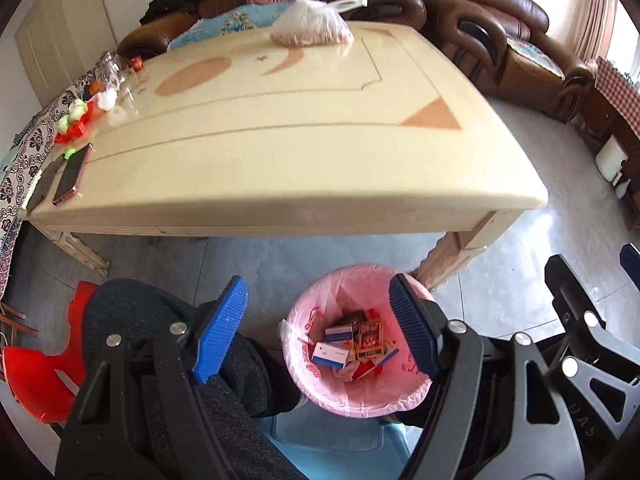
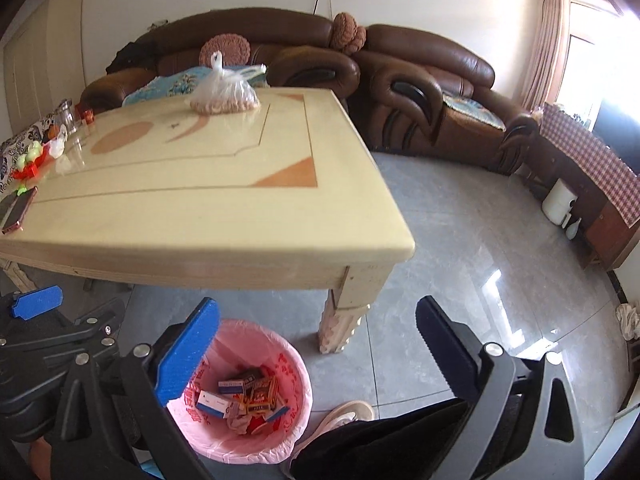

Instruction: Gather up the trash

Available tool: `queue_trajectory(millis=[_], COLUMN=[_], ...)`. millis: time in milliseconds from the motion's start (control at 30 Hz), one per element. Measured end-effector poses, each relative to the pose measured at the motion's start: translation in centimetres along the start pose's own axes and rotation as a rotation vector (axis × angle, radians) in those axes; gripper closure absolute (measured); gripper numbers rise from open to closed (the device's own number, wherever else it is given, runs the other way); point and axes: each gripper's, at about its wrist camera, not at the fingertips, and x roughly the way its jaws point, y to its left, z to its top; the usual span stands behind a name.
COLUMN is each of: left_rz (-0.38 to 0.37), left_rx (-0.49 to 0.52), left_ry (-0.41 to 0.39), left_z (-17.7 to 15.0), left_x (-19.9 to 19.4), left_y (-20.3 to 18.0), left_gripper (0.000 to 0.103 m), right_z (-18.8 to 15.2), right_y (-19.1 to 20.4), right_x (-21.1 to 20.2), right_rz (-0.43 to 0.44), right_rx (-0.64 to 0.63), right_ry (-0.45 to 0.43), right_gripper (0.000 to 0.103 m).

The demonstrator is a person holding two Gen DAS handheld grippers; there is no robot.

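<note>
Daylight pours in from the window (image 2: 592, 60) at the right, blown out to white beside the curtain (image 2: 546, 40). It glints in pale streaks on the floor (image 2: 500, 292) below that window. The table (image 2: 224, 216) edge looks slightly smeared. Both fisheye views bend straight lines and darken at the corners.

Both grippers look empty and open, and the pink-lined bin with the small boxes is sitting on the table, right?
Not quite. The pink-lined bin with the small boxes stands on the floor beside the table leg, as the right wrist view shows. Left gripper and right gripper are indeed empty and open.
</note>
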Motion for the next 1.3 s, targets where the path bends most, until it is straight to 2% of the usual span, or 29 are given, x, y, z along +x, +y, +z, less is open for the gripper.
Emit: queue_trajectory(millis=[233, 400, 567, 800, 1300], left_rz=[-0.022, -0.004, 0.029, 0.05, 0.022], left_rx=[-0.027, -0.036, -0.041, -0.051, -0.07], left_ry=[-0.113, -0.194, -0.254, -0.307, -0.365], left_z=[1.3, 1.4, 1.0, 0.3, -0.5], left_x=[-5.3, -9.0, -11.9, -14.7, -17.3], left_y=[0.1, 0.5, 1.2, 1.9, 3.1], left_gripper=[0.031, 0.03, 0.024, 0.022, 0.021], right_z=[2.5, 3.5, 3.7, 3.5, 3.2], right_y=[-0.8, -1.0, -1.1, -0.8, -0.5], right_x=[-6.6, -10.4, -13.1, -15.8, -18.8], right_rz=[-0.079, -0.095, -0.084, -0.084, -0.09], right_rx=[0.004, 0.025, 0.052, 0.058, 0.072], right_ry=[-0.152, -0.213, -0.241, -0.274, -0.331], right_gripper=[0.007, 0.007, 0.007, 0.007, 0.007])
